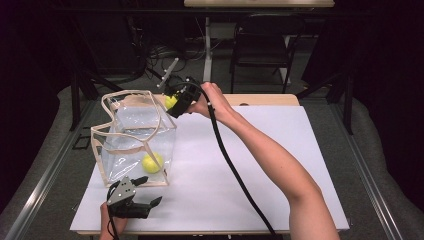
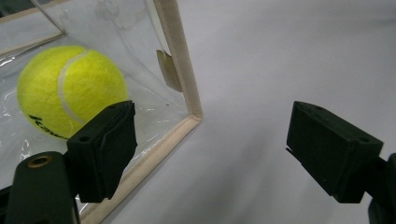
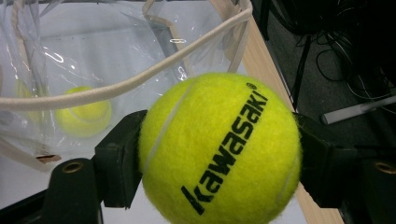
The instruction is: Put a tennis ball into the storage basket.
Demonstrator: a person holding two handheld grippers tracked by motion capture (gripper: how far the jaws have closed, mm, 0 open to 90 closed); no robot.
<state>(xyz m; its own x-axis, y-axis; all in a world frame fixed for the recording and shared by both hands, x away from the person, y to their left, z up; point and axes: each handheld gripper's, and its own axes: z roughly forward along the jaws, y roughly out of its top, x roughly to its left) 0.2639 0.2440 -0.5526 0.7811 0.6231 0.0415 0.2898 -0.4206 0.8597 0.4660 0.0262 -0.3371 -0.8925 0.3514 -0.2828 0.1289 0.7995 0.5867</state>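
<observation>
**Second ball poised at the bag's rim**

Landmark: clear plastic bag (image 1: 135, 137) w/ cream trim, standing open on the white table (image 1: 260, 165).

Left gripper (image 1: 150, 202) sits just in front of the bag's near bottom corner, jaws spread wide, nothing between them. Inside the bag, on its floor, one tennis ball (image 1: 152, 162) is already down.

Up at the bag's far right top edge, right gripper (image 1: 172, 102) is clamped on a Kawasaki tennis ball (image 3: 219, 149), pads squeezing opposite sides across the middle. Good hold, I'd say: ball's light, springy, felt gives grip. Bag's the tricky bit, thin, floppy, prob. tips easily. Best pinched by the stiffer trim.
</observation>
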